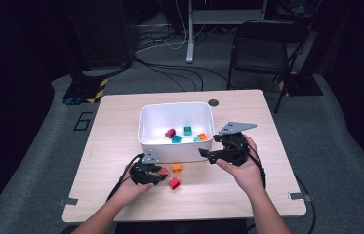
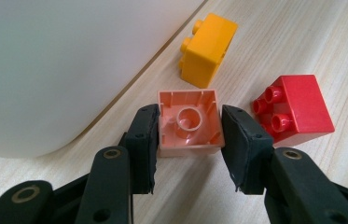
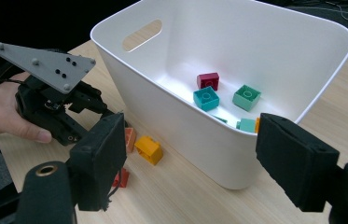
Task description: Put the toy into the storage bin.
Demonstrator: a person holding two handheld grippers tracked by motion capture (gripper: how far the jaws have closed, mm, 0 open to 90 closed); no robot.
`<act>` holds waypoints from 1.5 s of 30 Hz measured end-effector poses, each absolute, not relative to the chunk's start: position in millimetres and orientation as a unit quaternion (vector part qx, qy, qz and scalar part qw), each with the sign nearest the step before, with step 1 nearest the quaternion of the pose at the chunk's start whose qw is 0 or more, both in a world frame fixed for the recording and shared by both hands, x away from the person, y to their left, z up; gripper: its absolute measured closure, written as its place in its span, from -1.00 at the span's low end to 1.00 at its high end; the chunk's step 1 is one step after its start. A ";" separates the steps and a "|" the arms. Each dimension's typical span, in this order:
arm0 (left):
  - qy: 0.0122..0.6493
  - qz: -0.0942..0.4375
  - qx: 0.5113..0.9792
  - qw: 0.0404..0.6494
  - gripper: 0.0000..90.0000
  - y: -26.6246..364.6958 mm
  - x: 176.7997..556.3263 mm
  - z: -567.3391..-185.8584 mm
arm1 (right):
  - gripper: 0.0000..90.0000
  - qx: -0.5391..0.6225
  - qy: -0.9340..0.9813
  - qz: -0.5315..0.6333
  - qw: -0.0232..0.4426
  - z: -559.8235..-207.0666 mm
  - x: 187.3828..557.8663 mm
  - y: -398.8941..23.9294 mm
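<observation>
White bin [image 1: 176, 146] sits mid-table, near wall blocks straight push forward from left gripper [image 1: 156, 171]. Tight spot there: salmon brick [image 2: 189, 123] wedged between its jaws, orange brick [image 2: 207, 49] just ahead touching bin wall, red brick [image 2: 294, 108] close on right side. Pretty crowded pocket tbh. Right gripper [image 1: 210, 154] hangs at bin's near right corner, jaws spread wide, rim right in front. Bin top open, drop-in from above looks free. Bare table [image 1: 116, 126] left of bin and along near edge, room to swing.
</observation>
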State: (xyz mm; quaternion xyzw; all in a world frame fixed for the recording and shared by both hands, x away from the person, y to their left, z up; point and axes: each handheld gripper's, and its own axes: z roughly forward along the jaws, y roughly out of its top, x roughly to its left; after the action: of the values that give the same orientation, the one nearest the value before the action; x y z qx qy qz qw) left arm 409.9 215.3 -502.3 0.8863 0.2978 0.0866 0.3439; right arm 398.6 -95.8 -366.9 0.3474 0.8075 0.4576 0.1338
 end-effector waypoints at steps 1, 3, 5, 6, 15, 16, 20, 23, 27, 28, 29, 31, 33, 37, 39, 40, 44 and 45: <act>0.299 0.088 0.886 0.344 0.29 214.8 409.6 -502.2 | -0.47 0.347 0.807 0.458 0.134 -366.9 398.7 -95.9; 0.298 0.089 0.886 0.343 0.29 214.7 409.1 -501.3 | -0.47 0.349 0.806 0.459 0.134 -366.6 398.4 -95.9; 0.298 0.091 0.886 0.343 0.29 214.5 407.9 -500.0 | -0.47 0.349 0.806 0.459 0.134 -366.3 398.0 -95.9; 0.296 0.091 0.886 0.344 0.30 215.0 406.9 -498.4 | -0.47 0.349 0.806 0.459 0.134 -366.2 398.0 -96.0; 0.286 0.093 0.884 0.357 0.30 214.4 398.0 -479.4 | -0.47 0.348 0.807 0.458 0.135 -366.9 398.5 -95.8; 0.284 0.095 0.886 0.355 0.30 214.1 397.1 -476.1 | -0.47 0.348 0.807 0.458 0.135 -366.9 398.5 -95.8; 0.279 0.091 0.886 0.359 0.30 212.1 393.6 -463.3 | -0.47 0.347 0.808 0.457 0.134 -367.1 398.6 -95.5; 0.275 0.088 0.886 0.364 0.30 211.9 392.2 -454.2 | -0.47 0.349 0.807 0.457 0.133 -367.3 398.5 -95.1; 0.271 0.084 0.884 0.371 0.30 211.7 389.6 -441.2 | -0.47 0.348 0.808 0.457 0.134 -367.3 398.5 -95.4; 0.271 0.082 0.883 0.374 0.30 211.8 388.8 -437.0 | -0.47 0.349 0.807 0.457 0.133 -367.3 398.5 -95.5; 0.271 0.082 0.882 0.376 0.30 211.8 388.2 -434.7 | -0.47 0.349 0.807 0.457 0.133 -367.4 398.6 -95.6; 0.269 0.081 0.882 0.379 0.30 211.7 387.0 -427.8 | -0.47 0.349 0.807 0.457 0.133 -367.4 398.7 -95.8; 0.267 0.082 0.880 0.383 0.30 211.8 386.4 -420.9 | -0.47 0.349 0.807 0.457 0.133 -367.5 398.8 -95.9; 0.264 0.079 0.878 0.392 0.30 212.4 386.8 -407.3 | -0.47 0.350 0.807 0.457 0.132 -368.0 398.8 -95.2; 0.260 0.080 0.878 0.393 0.30 212.7 387.6 -401.2 | -0.47 0.350 0.807 0.456 0.132 -368.2 398.8 -94.9; 0.258 0.080 0.878 0.396 0.30 212.8 388.2 -397.9 | -0.47 0.349 0.808 0.456 0.132 -368.4 398.9 -94.7; 0.259 0.079 0.875 0.401 0.30 214.1 391.0 -388.9 | -0.47 0.349 0.808 0.455 0.132 -369.0 399.2 -94.5; 0.260 0.079 0.875 0.401 0.30 214.4 391.7 -387.6 | -0.47 0.349 0.809 0.455 0.132 -369.1 399.3 -94.5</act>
State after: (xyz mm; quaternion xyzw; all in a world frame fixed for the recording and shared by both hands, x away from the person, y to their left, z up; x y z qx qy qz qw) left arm 391.7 214.4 -387.6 0.8746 0.2601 0.0789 0.4014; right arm 399.3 -94.5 -369.1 0.3486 0.8087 0.4551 0.1318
